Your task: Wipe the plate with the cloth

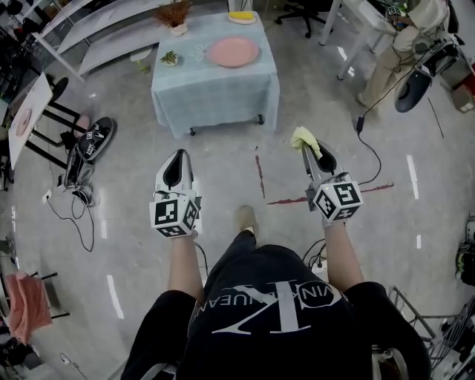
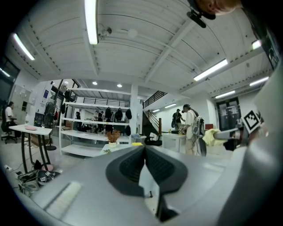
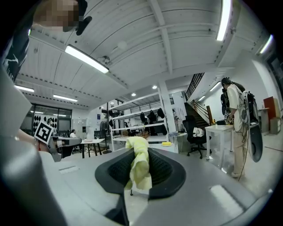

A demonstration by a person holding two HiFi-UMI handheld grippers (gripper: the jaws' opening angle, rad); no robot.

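A pink plate [image 1: 233, 52] lies on a small table with a light blue cloth cover [image 1: 215, 93], far ahead of me in the head view. My right gripper [image 1: 312, 151] is shut on a yellow cloth [image 1: 303, 138], which bunches up between its jaws [image 3: 138, 165]. My left gripper [image 1: 176, 165] is held level beside it, jaws together with nothing in them [image 2: 143, 152]. Both grippers hover over the floor, well short of the table. The table shows small and distant in the left gripper view [image 2: 117, 148].
On the table stand a small potted plant [image 1: 169, 58], a dried plant [image 1: 174, 15] and a yellow object [image 1: 241, 15]. A person [image 1: 401, 44] stands at a white desk at right. Bags and cables [image 1: 85, 159] lie on the floor at left. Red tape [image 1: 260, 176] marks the floor.
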